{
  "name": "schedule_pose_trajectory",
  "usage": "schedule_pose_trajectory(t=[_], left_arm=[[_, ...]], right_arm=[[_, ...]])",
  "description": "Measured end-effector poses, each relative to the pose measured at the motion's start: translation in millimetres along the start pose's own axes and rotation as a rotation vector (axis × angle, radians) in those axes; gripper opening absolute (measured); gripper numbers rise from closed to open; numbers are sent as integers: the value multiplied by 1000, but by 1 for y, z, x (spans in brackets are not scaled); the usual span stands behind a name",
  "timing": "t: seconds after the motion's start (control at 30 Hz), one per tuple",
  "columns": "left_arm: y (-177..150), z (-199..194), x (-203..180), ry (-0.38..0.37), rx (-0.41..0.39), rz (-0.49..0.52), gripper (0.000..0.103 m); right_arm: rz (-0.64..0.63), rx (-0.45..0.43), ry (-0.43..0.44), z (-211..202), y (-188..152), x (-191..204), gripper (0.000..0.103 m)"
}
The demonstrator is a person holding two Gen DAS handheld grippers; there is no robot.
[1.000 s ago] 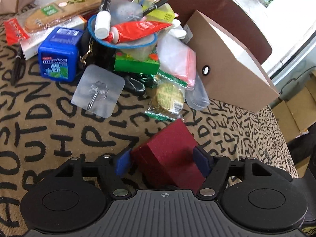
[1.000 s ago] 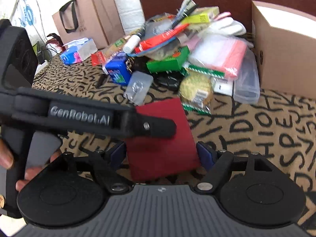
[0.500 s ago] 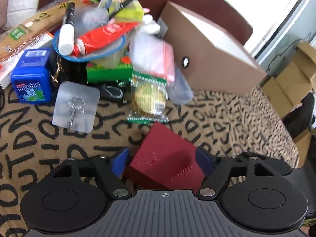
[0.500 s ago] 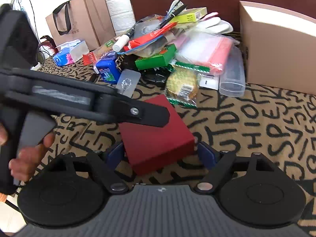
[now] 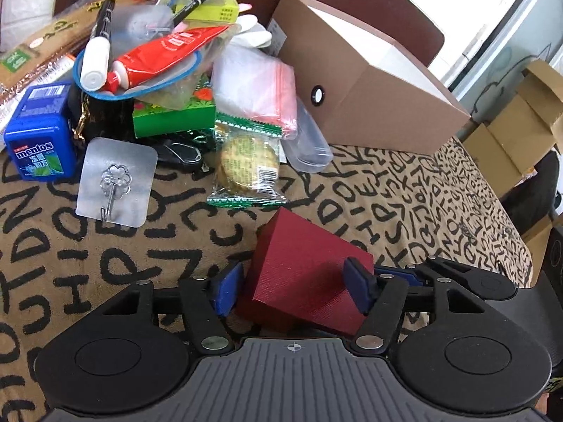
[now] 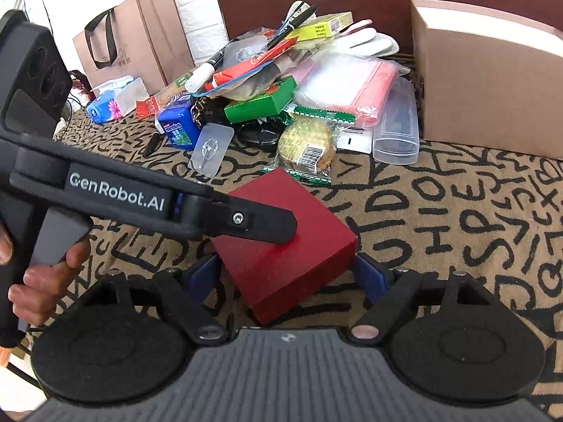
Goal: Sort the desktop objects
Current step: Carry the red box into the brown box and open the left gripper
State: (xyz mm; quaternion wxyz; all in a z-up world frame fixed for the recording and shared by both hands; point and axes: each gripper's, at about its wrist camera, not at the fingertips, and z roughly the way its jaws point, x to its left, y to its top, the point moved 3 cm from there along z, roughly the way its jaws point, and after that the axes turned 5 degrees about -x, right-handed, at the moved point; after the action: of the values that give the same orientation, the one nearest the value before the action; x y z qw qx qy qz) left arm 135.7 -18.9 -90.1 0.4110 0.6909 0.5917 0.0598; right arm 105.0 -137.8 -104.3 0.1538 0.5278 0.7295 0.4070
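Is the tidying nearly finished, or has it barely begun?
Barely begun. Nothing looks sorted: the pile of snacks, pens and packets lies heaped beside the cardboard box. In hand: the left hand-held gripper is closing around the red box, and the right hand-held gripper is open on either side of it. Everything in the heap is left to sort.

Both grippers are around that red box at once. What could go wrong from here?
1. The left gripper is closing on the red box, which sits skewed between its pads, so it may twist or slip out.
2. The right gripper straddles the same box with open jaws; the two tools could knock together.
3. The biscuit packet lies just beyond and could get shoved.
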Motion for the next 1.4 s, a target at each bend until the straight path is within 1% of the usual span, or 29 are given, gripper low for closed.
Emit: schedule_pose_trajectory(t=[0.17, 0.27, 0.37, 0.5, 0.67, 0.83, 0.93, 1.1, 1.17, 1.3, 1.4], left_arm=[[8, -4, -15, -1, -27, 4, 62], [21, -8, -33, -15, -61, 36, 62], [40, -11, -52, -35, -110, 72, 62], [74, -13, -80, -60, -182, 102, 62], [127, -9, -112, -89, -278, 125, 62], [178, 16, -134, -112, -324, 123, 62], [203, 43, -142, -126, -322, 120, 62], [232, 97, -140, -150, -271, 49, 63], [239, 119, -139, -143, -253, 41, 63], [251, 160, -135, -125, -215, 33, 63], [259, 186, -127, -119, -184, -2, 63]], right_arm=[[-1, -11, -6, -10, 2, -4, 85], [-8, -36, -18, -22, 10, -10, 85], [-29, -82, -42, -37, 25, -18, 85], [-50, -144, -77, -58, 56, -36, 85], [-63, -222, -116, -81, 105, -62, 85], [-64, -283, -149, -88, 155, -97, 85], [-91, -285, -180, -81, 178, -119, 85], [-77, -240, -228, -56, 203, -162, 85], [-61, -219, -239, -43, 208, -180, 85], [8, -178, -228, -20, 213, -214, 85], [24, -140, -231, -1, 216, -231, 85]])
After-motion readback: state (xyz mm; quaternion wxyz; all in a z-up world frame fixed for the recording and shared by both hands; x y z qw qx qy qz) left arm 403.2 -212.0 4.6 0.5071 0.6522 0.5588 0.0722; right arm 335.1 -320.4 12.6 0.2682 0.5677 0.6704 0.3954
